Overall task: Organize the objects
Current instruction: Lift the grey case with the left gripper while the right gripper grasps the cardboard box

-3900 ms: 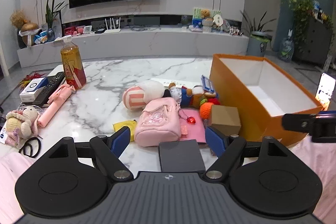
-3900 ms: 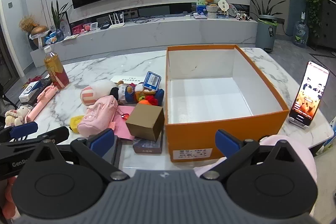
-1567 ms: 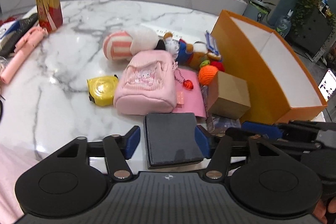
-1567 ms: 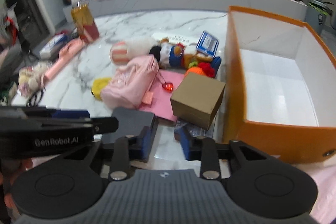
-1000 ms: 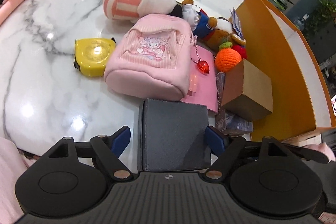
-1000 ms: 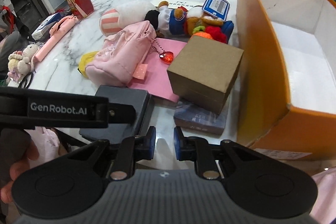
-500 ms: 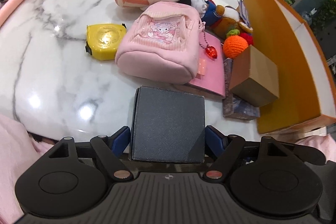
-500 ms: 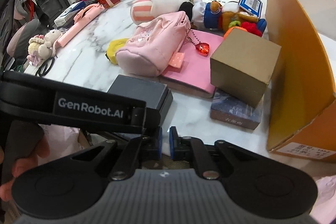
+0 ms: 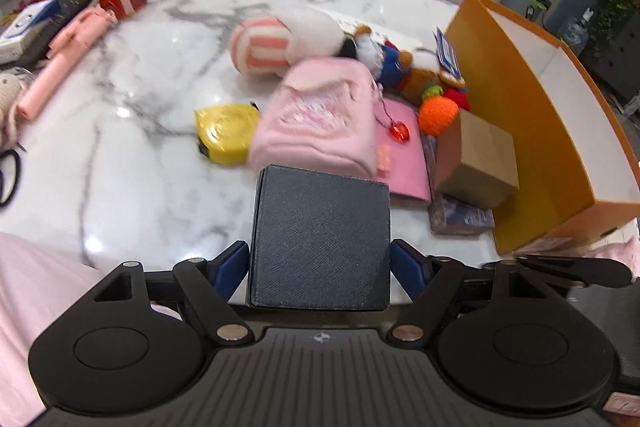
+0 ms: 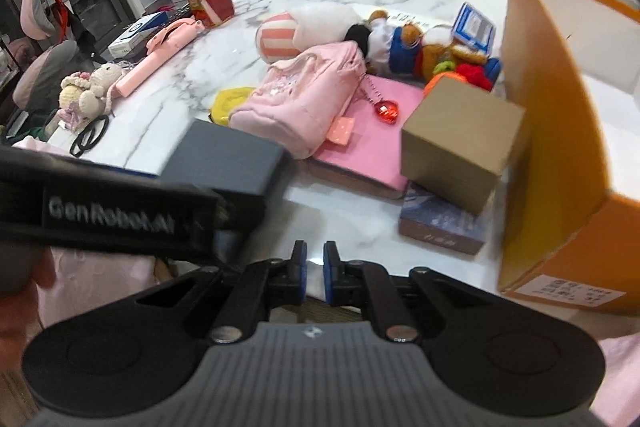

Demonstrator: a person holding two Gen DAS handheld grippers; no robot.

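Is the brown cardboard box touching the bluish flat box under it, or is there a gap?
Touching. In the right wrist view the brown cardboard box sits directly on the bluish flat box, its lower edge meeting that top face with no gap.

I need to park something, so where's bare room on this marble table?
Bare marble lies between the long pink stick, yellow tape measure and striped plush. The open orange box looks empty inside. It is crowded around the pink pouch.
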